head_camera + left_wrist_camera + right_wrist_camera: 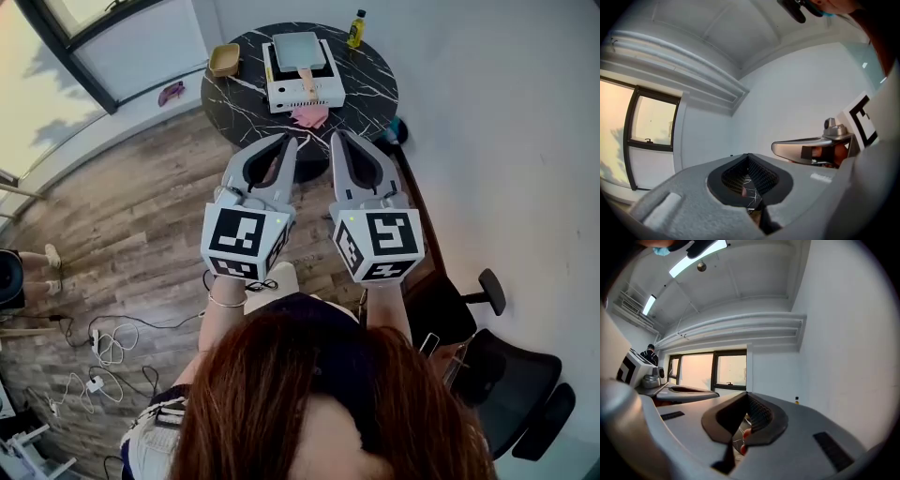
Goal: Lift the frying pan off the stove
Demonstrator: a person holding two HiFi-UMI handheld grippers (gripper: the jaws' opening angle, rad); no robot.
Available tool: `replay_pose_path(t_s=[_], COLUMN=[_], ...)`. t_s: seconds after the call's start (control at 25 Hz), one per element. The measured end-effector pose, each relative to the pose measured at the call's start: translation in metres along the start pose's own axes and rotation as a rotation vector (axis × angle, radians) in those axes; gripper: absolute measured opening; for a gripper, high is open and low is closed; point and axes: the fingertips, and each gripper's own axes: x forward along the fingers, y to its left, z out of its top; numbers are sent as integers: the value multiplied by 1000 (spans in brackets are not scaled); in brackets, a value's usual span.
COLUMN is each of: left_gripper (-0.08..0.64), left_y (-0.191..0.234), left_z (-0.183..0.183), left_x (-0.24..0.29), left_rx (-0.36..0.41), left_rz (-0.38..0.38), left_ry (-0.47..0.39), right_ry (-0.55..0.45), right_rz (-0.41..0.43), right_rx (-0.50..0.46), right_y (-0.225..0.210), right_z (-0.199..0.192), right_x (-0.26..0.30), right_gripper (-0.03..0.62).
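A square grey frying pan (298,49) with a wooden handle (306,77) rests on a white tabletop stove (305,92), on a round black marble table (367,86) at the top of the head view. Both grippers are held level and side by side, short of the table's near edge. The left gripper (291,141) is shut with nothing between its jaws, and the right gripper (337,138) is shut and empty too. In the left gripper view the left gripper (749,157) shows only a sliver of marble through its meshed jaws. The right gripper (747,397) shows the same.
A yellow bottle (356,28) and a wooden bowl (225,59) stand at the table's back, a pink cloth (310,115) at its front edge. A black office chair (511,380) is on the right by the white wall. Cables (103,347) lie on the wood floor at the left.
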Motion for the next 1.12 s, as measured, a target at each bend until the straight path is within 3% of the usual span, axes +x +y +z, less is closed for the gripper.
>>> replay_pose_path(t_s=[1.12], left_gripper=[12], left_y=[49], left_z=[-5], left_x=[32], left_rx=[-22], left_rz=[-96], left_ry=[16], right_ry=[48], right_rz=[-57], right_rx=[70], right_y=[0], right_z=[-9], right_x=[63], right_gripper=[9])
